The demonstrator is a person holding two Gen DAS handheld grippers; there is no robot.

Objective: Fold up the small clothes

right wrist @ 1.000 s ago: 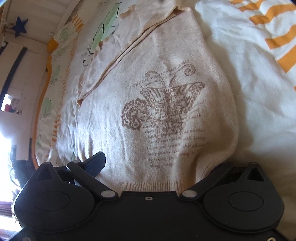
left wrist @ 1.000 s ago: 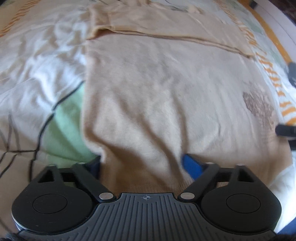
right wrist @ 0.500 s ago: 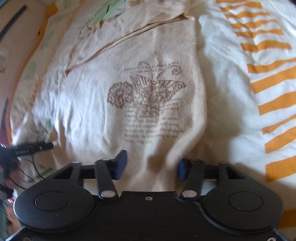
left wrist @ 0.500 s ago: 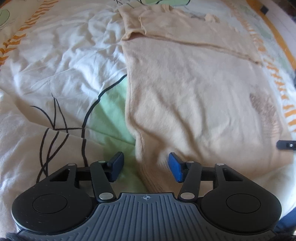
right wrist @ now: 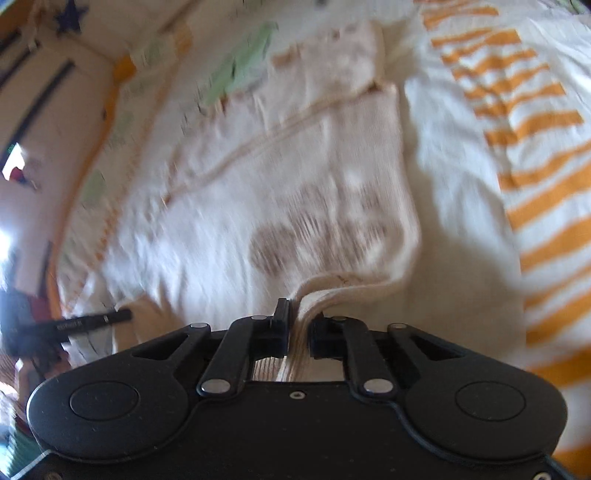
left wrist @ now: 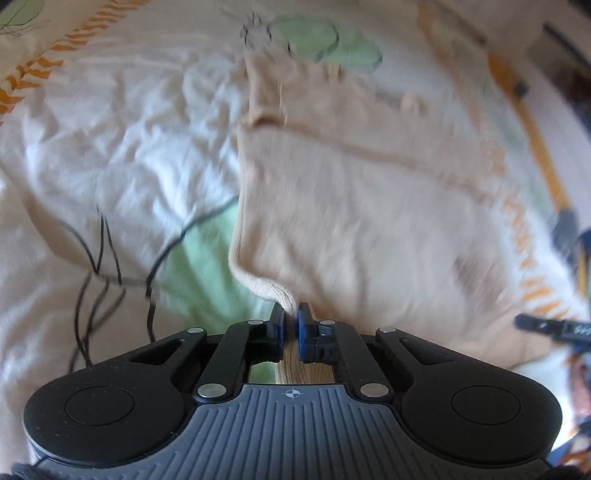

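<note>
While both grippers [left wrist: 290,314] [right wrist: 300,314] pinch the sweater's [left wrist: 351,206] hem, patterned bedding [left wrist: 110,147] (rumpled) surrounds it.

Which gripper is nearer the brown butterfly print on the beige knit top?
Right. The right gripper pinches the hem just below the brown butterfly print; the left gripper holds the opposite hem corner of the beige knit top, print far aside.

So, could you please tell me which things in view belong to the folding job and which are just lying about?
Part of the job:
- beige sweater, its hem corners pinched
- left gripper, shut on one corner
- right gripper, shut on the other corner

Just lying about:
- patterned bedspread under the sweater
- blue star on the wall
</note>
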